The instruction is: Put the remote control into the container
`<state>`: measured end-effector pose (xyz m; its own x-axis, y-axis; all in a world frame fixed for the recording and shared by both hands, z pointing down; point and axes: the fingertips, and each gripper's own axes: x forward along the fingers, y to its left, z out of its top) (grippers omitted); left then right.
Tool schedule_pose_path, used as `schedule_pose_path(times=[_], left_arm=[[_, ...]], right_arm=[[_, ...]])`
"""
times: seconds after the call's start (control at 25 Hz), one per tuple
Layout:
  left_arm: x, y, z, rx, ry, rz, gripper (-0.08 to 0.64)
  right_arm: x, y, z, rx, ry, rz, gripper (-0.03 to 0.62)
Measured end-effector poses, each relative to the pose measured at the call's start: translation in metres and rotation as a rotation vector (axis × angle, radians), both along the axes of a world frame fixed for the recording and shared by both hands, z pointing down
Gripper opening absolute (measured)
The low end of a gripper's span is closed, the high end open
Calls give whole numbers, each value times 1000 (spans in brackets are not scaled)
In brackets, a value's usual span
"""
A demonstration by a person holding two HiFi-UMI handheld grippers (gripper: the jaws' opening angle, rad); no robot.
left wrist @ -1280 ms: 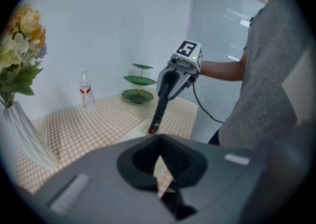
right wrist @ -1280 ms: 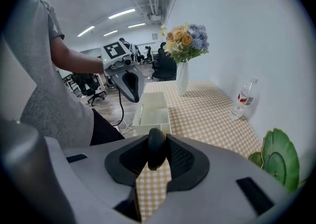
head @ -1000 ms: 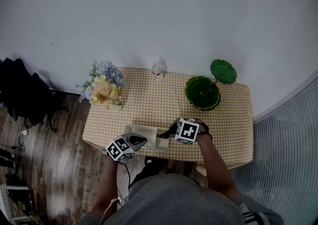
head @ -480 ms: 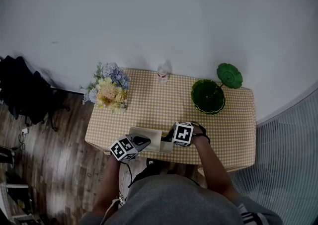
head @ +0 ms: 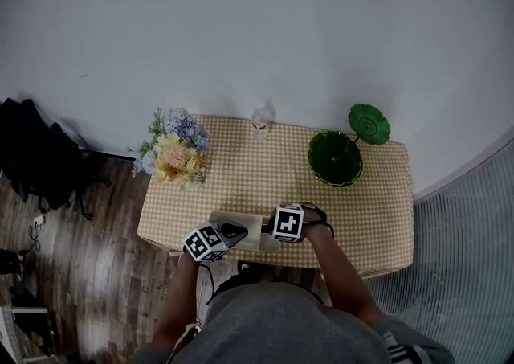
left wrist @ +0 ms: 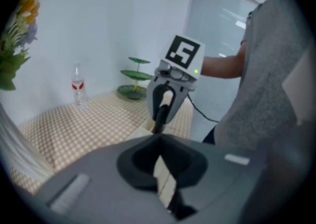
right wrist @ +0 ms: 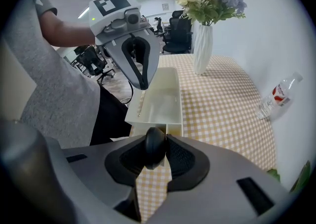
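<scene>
A cream rectangular container (head: pixel 248 228) (right wrist: pixel 165 100) lies at the table's front edge. My right gripper (head: pixel 271 227) (right wrist: pixel 156 143) is shut on a black remote control (right wrist: pixel 154 153) (left wrist: pixel 160 114), which sits just above the container's near end in the right gripper view. The remote's length is hidden by the jaws. My left gripper (head: pixel 232 232) (left wrist: pixel 159 138) (right wrist: pixel 143 83) is shut with nothing in it, its tips at the rim of the container's opposite end. The container's inside looks bare.
The checkered table (head: pixel 361 210) carries a white vase of flowers (head: pixel 175 149) (right wrist: pixel 203 45) at the left, a small water bottle (head: pixel 260 123) (right wrist: pixel 276 95) at the back and green dishes (head: pixel 335 158) (left wrist: pixel 133 89) at the right. The table's front edge is right beside the container.
My right gripper with the remote has moved left, closer over the container's end. The left gripper keeps its place at the other end.
</scene>
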<state>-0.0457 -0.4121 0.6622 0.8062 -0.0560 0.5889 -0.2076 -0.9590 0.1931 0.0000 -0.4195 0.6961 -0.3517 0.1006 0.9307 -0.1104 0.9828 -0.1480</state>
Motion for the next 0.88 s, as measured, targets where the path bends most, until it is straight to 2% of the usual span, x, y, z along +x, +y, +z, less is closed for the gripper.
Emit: schedule_pose_path(times=[0.2, 0.48, 0.56, 0.64, 0.72, 0.88], left_arm=[[2, 1, 2, 1, -4, 15, 0], [1, 4, 4, -5, -5, 8, 0], [1, 3, 3, -1, -5, 5, 0], [1, 2, 1, 3, -2, -2, 0], [2, 0, -3, 8, 5, -10, 0], [1, -6, -12, 24, 17, -34, 0]], right_arm=[[-2, 2, 7, -2, 12, -5, 106], [-7, 3, 10, 3, -24, -1, 106], [-8, 2, 11, 17, -38, 0, 134], [-10, -1, 8, 31, -72, 13, 170], [-13, -5, -1, 43, -119, 27, 179], [-24, -11, -26, 43, -305, 70, 179]])
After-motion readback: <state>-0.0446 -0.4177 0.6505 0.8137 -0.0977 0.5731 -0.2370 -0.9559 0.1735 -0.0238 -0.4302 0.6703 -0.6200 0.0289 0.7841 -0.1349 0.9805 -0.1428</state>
